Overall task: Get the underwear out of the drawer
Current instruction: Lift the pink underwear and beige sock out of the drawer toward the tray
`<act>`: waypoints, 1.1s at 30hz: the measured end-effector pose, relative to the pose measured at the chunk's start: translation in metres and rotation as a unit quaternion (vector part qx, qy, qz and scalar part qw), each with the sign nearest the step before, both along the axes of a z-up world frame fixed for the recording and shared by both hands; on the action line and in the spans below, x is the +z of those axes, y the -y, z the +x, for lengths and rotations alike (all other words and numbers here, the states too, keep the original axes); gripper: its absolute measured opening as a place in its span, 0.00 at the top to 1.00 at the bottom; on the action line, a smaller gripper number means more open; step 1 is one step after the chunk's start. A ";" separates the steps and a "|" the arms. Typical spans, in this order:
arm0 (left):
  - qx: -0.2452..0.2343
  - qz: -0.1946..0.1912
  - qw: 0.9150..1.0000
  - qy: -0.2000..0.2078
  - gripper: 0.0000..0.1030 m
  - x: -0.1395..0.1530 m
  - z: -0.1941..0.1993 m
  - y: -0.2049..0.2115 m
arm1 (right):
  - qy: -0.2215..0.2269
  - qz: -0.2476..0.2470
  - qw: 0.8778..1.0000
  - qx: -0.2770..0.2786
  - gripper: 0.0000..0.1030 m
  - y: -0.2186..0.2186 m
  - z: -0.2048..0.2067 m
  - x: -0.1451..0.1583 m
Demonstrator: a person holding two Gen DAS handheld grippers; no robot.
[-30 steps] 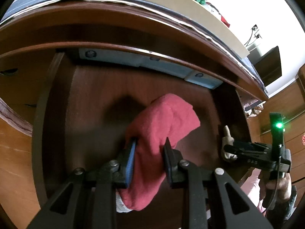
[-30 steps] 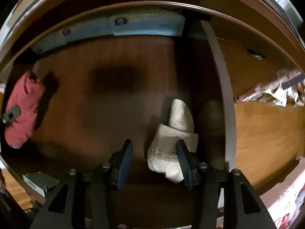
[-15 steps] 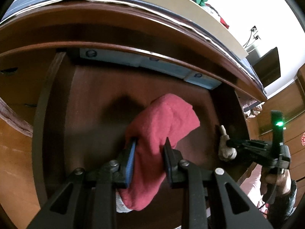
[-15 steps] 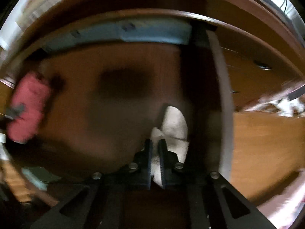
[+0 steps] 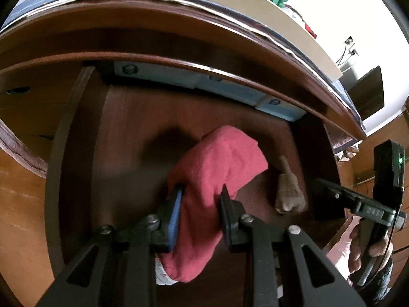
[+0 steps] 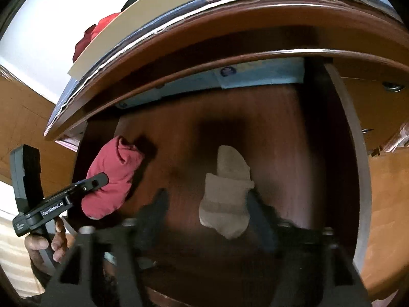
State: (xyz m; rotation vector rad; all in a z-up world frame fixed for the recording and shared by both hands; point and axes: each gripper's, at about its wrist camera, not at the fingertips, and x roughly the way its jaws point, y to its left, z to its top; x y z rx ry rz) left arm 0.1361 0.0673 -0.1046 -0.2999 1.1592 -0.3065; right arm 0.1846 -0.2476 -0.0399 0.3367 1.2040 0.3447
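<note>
Underwear, as we read it, is the red bundle [image 5: 217,179] low in the open drawer [image 5: 76,128], and our left gripper [image 5: 200,209] is clamped on it, both pads pressed into the cloth. A beige piece [image 6: 227,192] lies apart from it on the drawer floor, nearer the right wall. Our right gripper [image 6: 207,212] has just been opening; its jaws stand spread with the beige piece between them, and we judge the pads are not pressing on it, though blur softens that view.

From here we see 2 risks. If we lift the right gripper as it stands, the beige piece will likely stay on the floor, since nothing pinches it. The red bundle bulges well beyond the left pads, so a quick pull could let it slide out or catch under the overhanging desk edge [image 5: 179,58].

On the left gripper's arm we read "GenRobot.AI" [image 6: 55,208] in white; round blue stickers [image 5: 129,69] on the drawer's back wall are too small to read
</note>
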 end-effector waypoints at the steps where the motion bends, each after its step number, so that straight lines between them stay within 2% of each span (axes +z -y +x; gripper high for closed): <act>1: -0.001 0.000 1.000 -0.001 0.76 0.000 0.000 0.001 | -0.002 -0.008 1.000 0.005 0.34 -0.008 0.002 -0.003; 4: -0.004 0.001 1.000 -0.001 0.76 0.000 0.000 0.001 | -0.023 -0.050 0.998 0.013 0.34 -0.022 0.004 -0.011; 8: -0.001 0.000 1.000 0.001 0.76 0.001 0.000 -0.001 | -0.057 -0.046 0.997 0.029 0.34 -0.035 0.007 -0.032; 9: 0.000 0.000 1.000 0.001 0.76 0.001 0.001 -0.002 | -0.059 -0.046 0.997 0.027 0.41 -0.037 0.008 -0.036; 10: 0.001 0.001 1.000 -0.001 0.76 0.000 0.001 -0.002 | -0.061 -0.048 0.997 0.025 0.54 -0.040 0.010 -0.039; 11: 0.002 0.001 1.000 -0.002 0.76 0.000 0.001 -0.002 | -0.064 -0.046 0.997 0.024 0.57 -0.038 0.011 -0.041; 17: 0.005 0.005 1.000 -0.005 0.76 -0.002 0.000 -0.002 | -0.086 -0.050 0.995 0.022 0.58 -0.042 0.015 -0.045; 19: 0.006 0.008 1.000 -0.005 0.76 -0.001 -0.002 -0.001 | -0.078 -0.049 0.995 0.024 0.63 -0.041 0.014 -0.044; 24: 0.004 0.010 1.000 0.001 0.76 0.005 -0.009 0.002 | -0.049 -0.019 0.998 0.037 0.67 -0.039 0.005 -0.040; 30: -0.006 -0.004 0.999 0.035 0.76 0.029 -0.018 0.011 | 0.062 -0.007 0.998 0.025 0.67 -0.026 -0.021 0.017; 33: -0.017 -0.005 0.998 0.056 0.76 0.044 -0.024 0.019 | 0.093 -0.002 0.996 0.010 0.67 -0.016 -0.032 0.037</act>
